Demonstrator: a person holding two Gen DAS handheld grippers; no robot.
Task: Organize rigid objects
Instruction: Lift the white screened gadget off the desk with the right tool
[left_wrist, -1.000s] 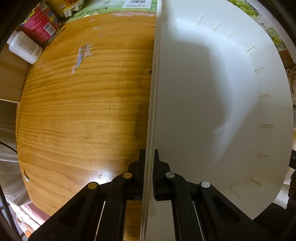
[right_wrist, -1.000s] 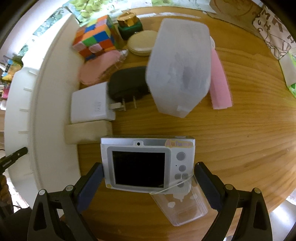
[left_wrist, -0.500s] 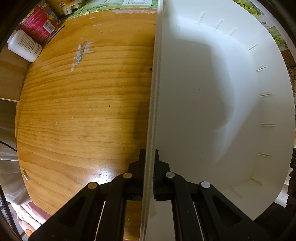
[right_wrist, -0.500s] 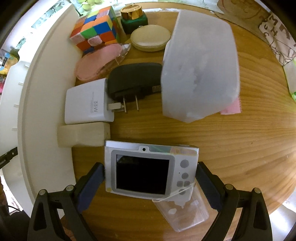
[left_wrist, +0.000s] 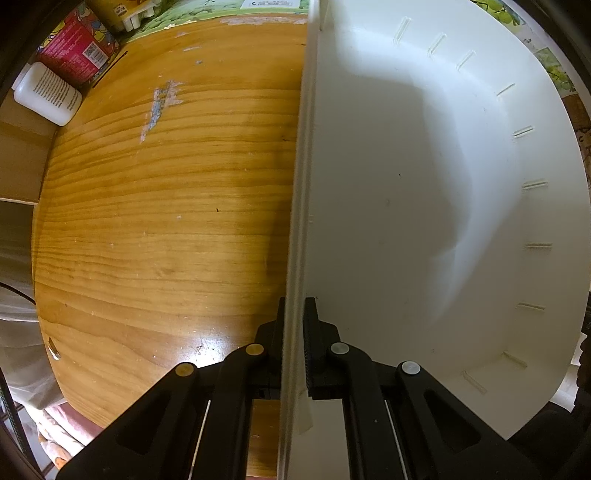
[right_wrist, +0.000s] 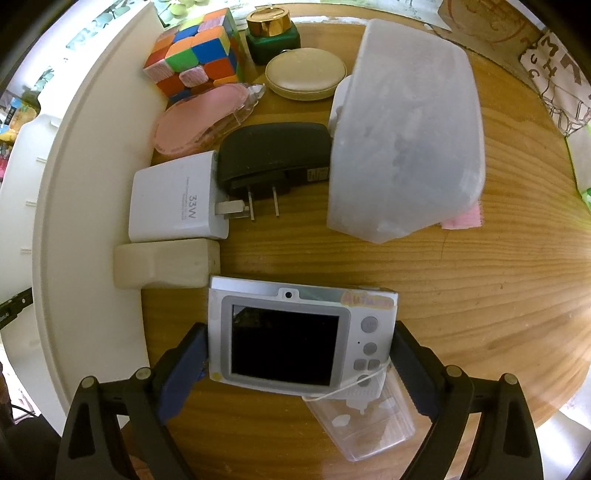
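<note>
My left gripper (left_wrist: 294, 310) is shut on the left rim of a white plastic bin (left_wrist: 424, 206), one finger outside the wall and one inside; the bin shows nothing in it. A silver digital camera (right_wrist: 299, 339) lies screen up on the wooden table (right_wrist: 480, 295). My right gripper (right_wrist: 299, 332) points down over it, its blue pads touching the camera's two short ends. A clear case (right_wrist: 369, 424) pokes out from under the camera, near its white strap.
Beside the bin's rim (right_wrist: 85, 258) lie a beige block (right_wrist: 166, 262), a white charger (right_wrist: 173, 199), a black plug adapter (right_wrist: 273, 155), a pink case (right_wrist: 199, 122), a colour cube (right_wrist: 195, 51), a green jar (right_wrist: 271, 33), a round beige case (right_wrist: 306, 74) and a frosted box (right_wrist: 406, 129).
The right wrist view slid back a little across the items, and the camera now sits slightly deeper between the right fingers. The left gripper and the bin kept still.
</note>
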